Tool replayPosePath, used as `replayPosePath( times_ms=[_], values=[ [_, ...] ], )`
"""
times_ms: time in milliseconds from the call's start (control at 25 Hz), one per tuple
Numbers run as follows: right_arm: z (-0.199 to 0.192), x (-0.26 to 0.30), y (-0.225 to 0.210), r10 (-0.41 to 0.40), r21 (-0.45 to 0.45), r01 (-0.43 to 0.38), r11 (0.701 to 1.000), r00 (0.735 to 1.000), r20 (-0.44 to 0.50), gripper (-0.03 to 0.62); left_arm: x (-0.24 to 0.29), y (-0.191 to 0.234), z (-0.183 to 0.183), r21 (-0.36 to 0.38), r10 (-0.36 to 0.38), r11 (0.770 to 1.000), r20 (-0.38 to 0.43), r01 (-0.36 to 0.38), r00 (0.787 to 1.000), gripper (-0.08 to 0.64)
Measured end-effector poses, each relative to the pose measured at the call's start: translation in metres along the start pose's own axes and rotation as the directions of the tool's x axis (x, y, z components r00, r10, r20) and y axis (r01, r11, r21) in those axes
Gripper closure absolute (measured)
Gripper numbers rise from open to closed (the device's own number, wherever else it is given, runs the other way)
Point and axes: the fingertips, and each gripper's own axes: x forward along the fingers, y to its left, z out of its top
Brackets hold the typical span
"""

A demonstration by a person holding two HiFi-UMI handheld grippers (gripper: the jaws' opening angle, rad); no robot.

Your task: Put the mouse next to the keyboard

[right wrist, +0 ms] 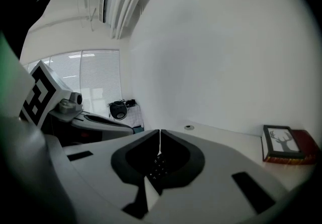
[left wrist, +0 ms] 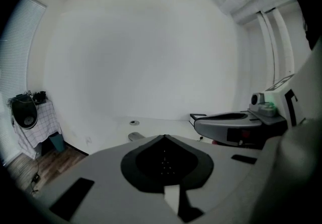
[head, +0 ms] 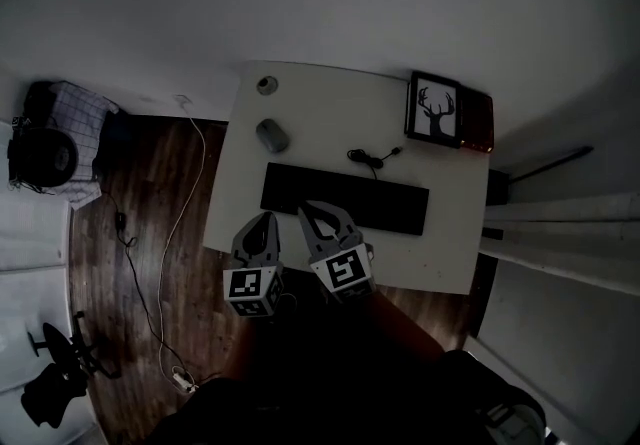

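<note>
Clearly the mouse (head: pixel 272 136) lies upper-left on the table (head: pixel 445 263), above the left end of the keyboard (head: pixel 345 198), long axis roughly up-frame, nearest the left hand-held gripper (head: pixel 266 221); it and the right hand-held gripper (head: pixel 308 210) are closed, empty.

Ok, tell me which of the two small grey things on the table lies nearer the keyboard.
The larger oval one, the mouse, just beyond the left end of the keyboard; the small round thing sits farther back.
</note>
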Motion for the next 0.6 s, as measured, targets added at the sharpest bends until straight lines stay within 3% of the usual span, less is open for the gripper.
replayPosePath(
  times_ms=[280, 600],
  values=[
    [-0.011, 0.059, -0.008, -0.059, 0.009, 0.060, 0.998, 0.991, -0.122, 0.571, 0.049, 0.043, -0.002, -0.095, -0.100, 0.991, -0.044, 0.095, 0.994, 0.558],
    [-0.027, 0.132, -0.018, -0.117, 0.041, 0.131, 0.991, 0.961, -0.251, 0.571, 0.109, 0.099, -0.016, -0.132, -0.220, 0.970, -0.123, 0.204, 0.968, 0.558]
  ],
)
